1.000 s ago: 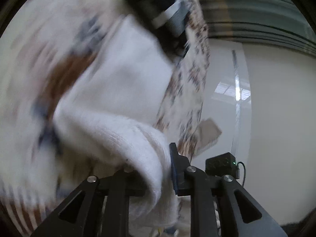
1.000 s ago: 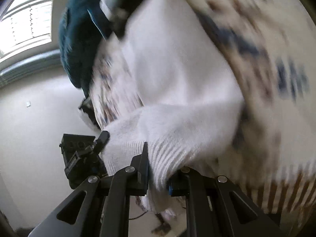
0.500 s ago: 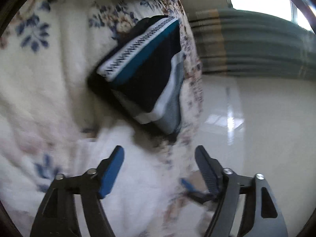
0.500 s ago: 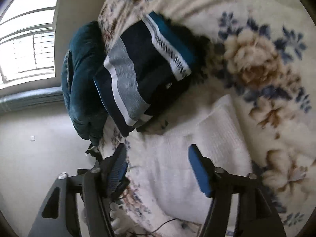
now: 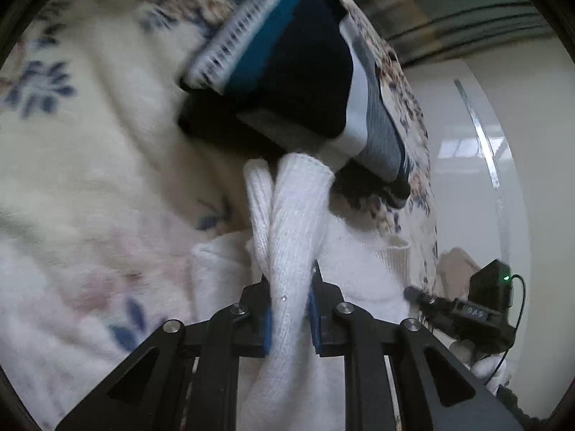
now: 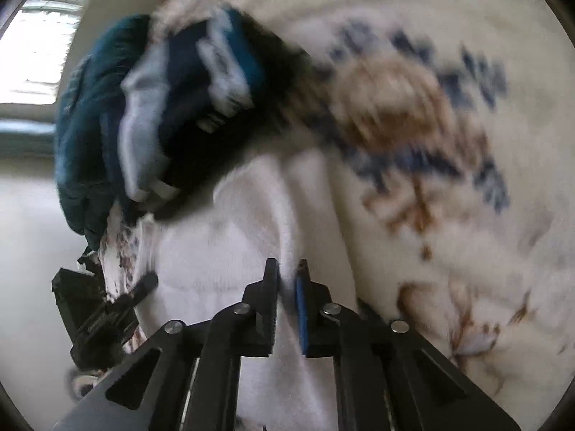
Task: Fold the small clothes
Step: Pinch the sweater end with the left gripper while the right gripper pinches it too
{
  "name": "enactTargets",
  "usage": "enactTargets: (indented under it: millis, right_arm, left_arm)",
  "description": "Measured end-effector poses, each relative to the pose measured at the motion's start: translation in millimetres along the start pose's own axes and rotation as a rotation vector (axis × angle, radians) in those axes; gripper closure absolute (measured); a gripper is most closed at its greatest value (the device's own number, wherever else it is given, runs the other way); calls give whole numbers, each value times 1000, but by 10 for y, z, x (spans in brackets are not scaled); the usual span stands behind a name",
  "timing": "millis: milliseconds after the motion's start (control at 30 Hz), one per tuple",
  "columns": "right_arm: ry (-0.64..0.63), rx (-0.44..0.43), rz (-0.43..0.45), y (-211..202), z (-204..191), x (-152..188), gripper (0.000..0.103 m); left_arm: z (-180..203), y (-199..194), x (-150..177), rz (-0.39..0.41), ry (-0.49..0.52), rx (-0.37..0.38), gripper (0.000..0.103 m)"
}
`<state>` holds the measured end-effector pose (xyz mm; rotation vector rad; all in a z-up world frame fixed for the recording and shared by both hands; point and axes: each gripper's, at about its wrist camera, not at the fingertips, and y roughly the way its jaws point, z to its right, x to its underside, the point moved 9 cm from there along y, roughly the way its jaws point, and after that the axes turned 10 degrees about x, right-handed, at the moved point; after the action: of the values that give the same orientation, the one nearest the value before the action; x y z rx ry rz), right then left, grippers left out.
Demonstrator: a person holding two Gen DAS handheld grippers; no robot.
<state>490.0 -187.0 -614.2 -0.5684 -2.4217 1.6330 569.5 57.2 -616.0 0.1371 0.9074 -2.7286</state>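
Observation:
A white ribbed knit garment lies on a cream floral blanket. My left gripper is closing, and its blue pads squeeze a raised fold of that white knit. The same white garment shows in the right wrist view, where my right gripper is closing with a ridge of the fabric pinched between its pads. Just beyond the white piece sits a folded navy, teal and grey striped garment, also seen as the striped garment in the blurred right view.
The floral blanket covers the whole work surface. A dark teal cushion lies past the striped garment. The blanket's edge drops to a pale glossy floor. The other gripper's black body shows at lower right, and again as a black body at left.
One second ago both grippers held the white knit up. Half a second ago both stood open over it lying on the blanket. Now both have closed on folds of it.

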Motion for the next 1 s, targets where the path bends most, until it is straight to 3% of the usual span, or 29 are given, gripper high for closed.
enactTargets:
  millis: [100, 200, 333, 367, 433, 467, 500, 567, 633, 667, 700, 733, 767, 800, 833, 900, 1000]
  right_arm:
    - [-77, 58, 17, -75, -124, -139, 96]
    - [-75, 158, 1, 146, -34, -321, 97]
    - [-89, 219, -101, 497, 77, -409, 97]
    - [-106, 212, -140, 529, 52, -379, 95]
    - [-96, 166, -147, 438, 14, -372, 86]
    - [-97, 138, -145, 384, -2, -368, 72]
    - [-100, 119, -131, 318, -3, -375, 54]
    - [-112, 118, -85, 215, 12, -415, 43]
    - [-121, 96, -102, 285, 1, -441, 41]
    - [-119, 88, -117, 342, -2, -451, 40]
    - [-120, 81, -139, 429, -17, -455, 40]
    - [-124, 80, -161, 539, -33, -440, 40]
    - [-133, 78, -163, 612, -70, -461, 48]
    - [-155, 81, -136, 576, -118, -482, 78]
    - [-188, 112, -89, 544, -149, -531, 86]
    - [-214, 137, -17, 453, -205, -617, 94]
    - [-157, 209, 57, 399, -15, -823, 96]
  left_arm:
    - [-228, 11, -44, 12, -49, -44, 90]
    - [-582, 126, -39, -8, -115, -87, 90]
    - [-567, 144, -30, -36, -125, -62, 88]
    - [-513, 134, -43, -38, -125, -65, 83]
    - [-376, 108, -54, -30, -123, -58, 62]
    - [-286, 85, -74, -21, -116, -40, 32]
    - [-254, 99, -107, -12, -111, -30, 18]
    - [-200, 162, -183, -9, -97, -17, 18]
    - [-246, 355, -273, -28, -96, -49, 18]
    - [-263, 431, -292, -34, -90, -63, 21]
    - [-306, 537, -320, -48, -84, -82, 35]
    - [-297, 631, -333, -60, -74, -85, 59]
    - [-315, 684, -340, -76, -69, -103, 90]
    - [-295, 701, -347, -78, -63, -115, 90]
    - [-257, 673, -374, -56, -52, -111, 90]
    - [-256, 595, -428, -14, -44, -130, 92]
    - [-430, 595, -428, -10, -74, -147, 94]
